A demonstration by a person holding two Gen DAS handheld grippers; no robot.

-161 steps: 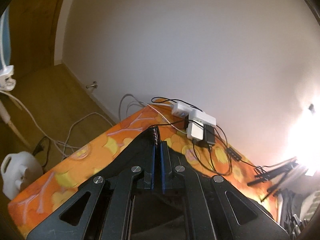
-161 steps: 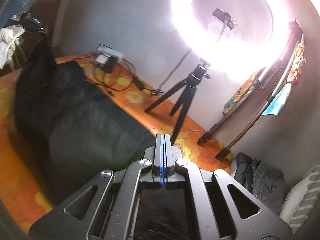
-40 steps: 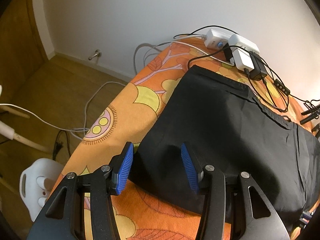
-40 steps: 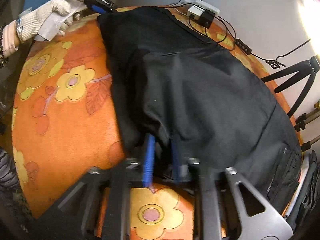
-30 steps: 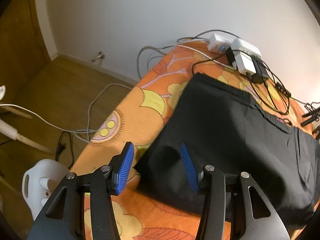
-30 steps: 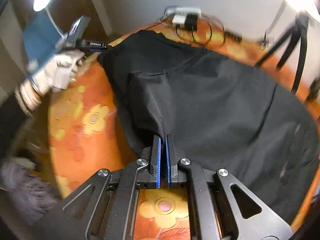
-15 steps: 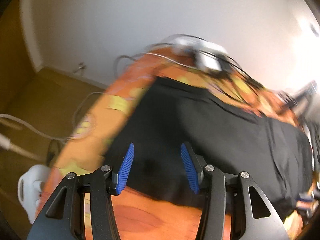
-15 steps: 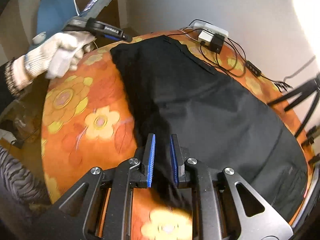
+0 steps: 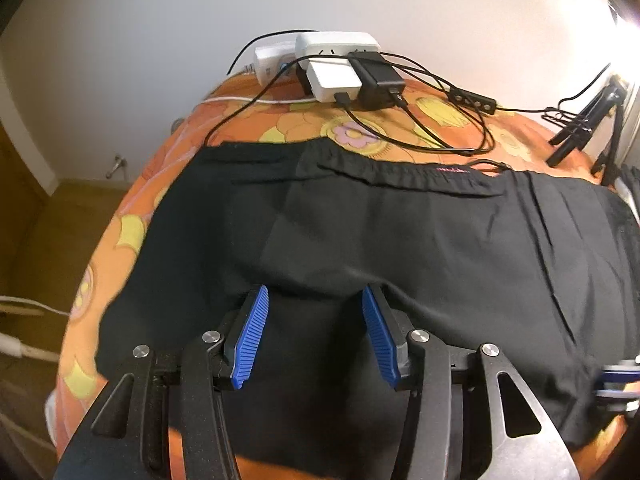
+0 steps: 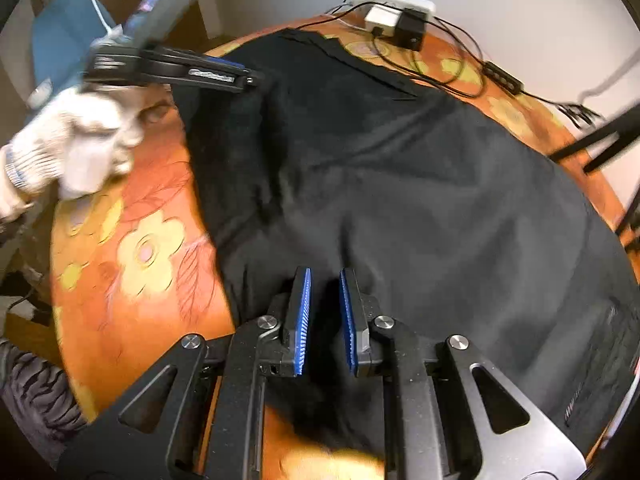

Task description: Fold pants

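Observation:
Black pants (image 9: 400,232) lie spread on an orange flowered cover (image 9: 132,232), the waistband with its pink label (image 9: 452,169) at the far edge. My left gripper (image 9: 314,292) is open just above the near part of the pants, with nothing pinched between its blue pads. In the right wrist view the pants (image 10: 420,168) fill the middle. My right gripper (image 10: 324,276) stands over their near edge with a narrow gap between the pads (image 10: 304,308); dark cloth lies under the gap, not pressed. The left gripper (image 10: 250,78), held by a white-gloved hand (image 10: 80,132), reaches over the pants' left side.
White power strips and chargers (image 9: 340,68) with tangled black cables (image 9: 440,120) sit on the cover behind the waistband. Tripod legs (image 9: 576,132) stand at the far right under a bright lamp. The cover's left edge drops to a wooden floor (image 9: 40,240). A blue chair (image 10: 60,40) stands far left.
The right gripper, shut on a fold of the pants a second ago, has parted its jaws and let the cloth drop. The left gripper, still open, has swung from the pants' left corner toward their middle.

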